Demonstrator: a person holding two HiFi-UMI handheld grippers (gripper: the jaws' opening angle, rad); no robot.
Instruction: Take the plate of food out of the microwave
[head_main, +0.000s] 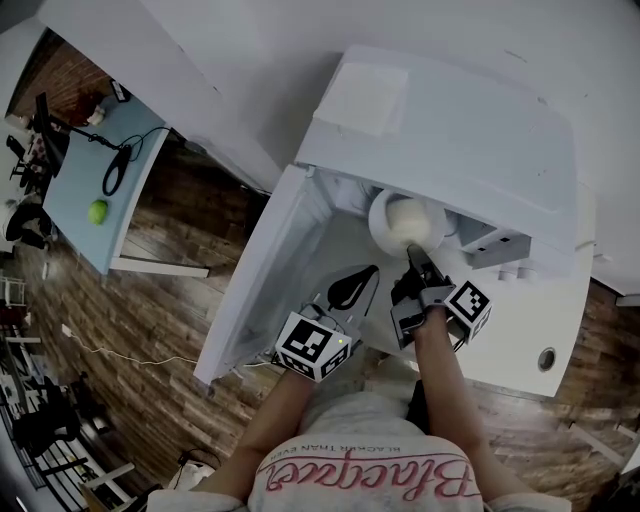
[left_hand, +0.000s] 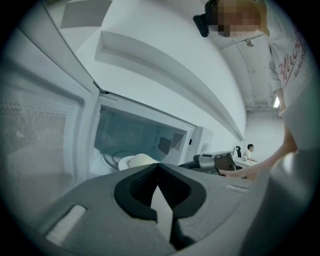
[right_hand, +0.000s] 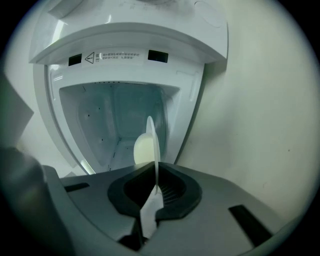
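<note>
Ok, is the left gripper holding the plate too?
No, the left gripper has nothing in its jaws; the plate lies beyond, clamped only by the right gripper.

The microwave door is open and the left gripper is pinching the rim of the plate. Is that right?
Not quite. It is the right gripper that pinches the rim of the plate: the right gripper view shows the rim between its shut jaws. The left gripper holds nothing. The microwave door is open, as you said.
</note>
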